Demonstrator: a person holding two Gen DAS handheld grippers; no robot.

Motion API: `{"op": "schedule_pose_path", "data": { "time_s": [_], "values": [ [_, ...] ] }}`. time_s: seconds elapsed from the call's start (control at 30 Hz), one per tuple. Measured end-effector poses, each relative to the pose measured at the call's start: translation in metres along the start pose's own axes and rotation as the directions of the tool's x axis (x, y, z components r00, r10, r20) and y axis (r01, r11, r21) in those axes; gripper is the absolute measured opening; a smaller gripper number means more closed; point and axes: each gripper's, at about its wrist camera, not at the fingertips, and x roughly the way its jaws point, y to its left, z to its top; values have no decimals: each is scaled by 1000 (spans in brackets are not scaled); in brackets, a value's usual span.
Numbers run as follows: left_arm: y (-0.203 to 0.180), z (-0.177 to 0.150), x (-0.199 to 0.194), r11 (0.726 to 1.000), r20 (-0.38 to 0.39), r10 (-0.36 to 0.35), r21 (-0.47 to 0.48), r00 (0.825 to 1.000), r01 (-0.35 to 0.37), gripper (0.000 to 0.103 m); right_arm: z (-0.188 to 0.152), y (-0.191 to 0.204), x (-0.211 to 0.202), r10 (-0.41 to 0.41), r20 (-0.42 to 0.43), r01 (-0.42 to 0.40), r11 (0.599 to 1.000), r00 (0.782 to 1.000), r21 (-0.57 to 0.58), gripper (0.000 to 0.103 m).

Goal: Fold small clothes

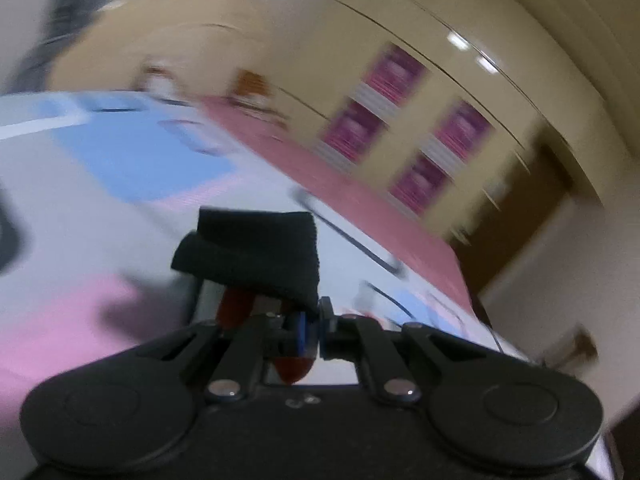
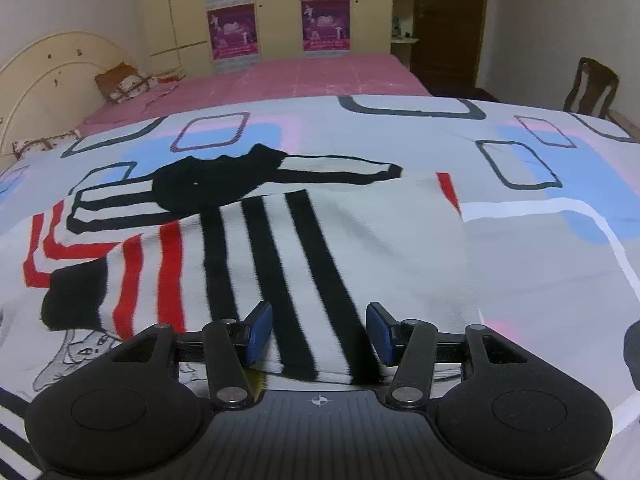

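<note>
Now my left gripper has its blue pads pressed together on a black cloth piece, lifted above the patterned bedspread; that view is blurred. My right gripper stands half spread over the near edge of a white sock with black stripes, not pinching it. Beside it lie a red-striped sock and a black garment. Beyond, the pink sheet is free; a chair stands off the bed's far right corner.
</note>
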Motion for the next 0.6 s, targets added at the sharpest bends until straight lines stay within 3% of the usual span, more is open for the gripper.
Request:
{"op": "schedule_pose_path", "data": {
  "time_s": [0.13, 0.17, 0.2, 0.23, 0.37, 0.6],
  "values": [
    [-78, -27, 35, 979, -108, -59, 186, 992, 78, 6, -4, -16, -9, 25, 35, -26, 999, 999, 37, 49],
    [-92, -35, 41, 972, -132, -67, 215, 989, 94, 5, -4, -20, -12, 26, 43, -28, 999, 999, 42, 20],
    [-111, -44, 50, 963, -161, -76, 246, 984, 114, 5, -4, -24, -14, 30, 41, -32, 999, 999, 44, 7],
    [-124, -51, 57, 955, -184, -84, 264, 979, 132, 6, -4, -29, -16, 32, 43, -34, 998, 999, 52, 2],
    [-177, -79, 81, 908, -264, -105, 367, 959, 201, 6, -4, -50, -28, 36, 74, -41, 997, 997, 70, 1],
    [-231, -148, 80, 846, -355, -85, 468, 931, 255, 6, -9, -90, -41, 29, 73, -39, 990, 997, 138, 1]
  ]
}}
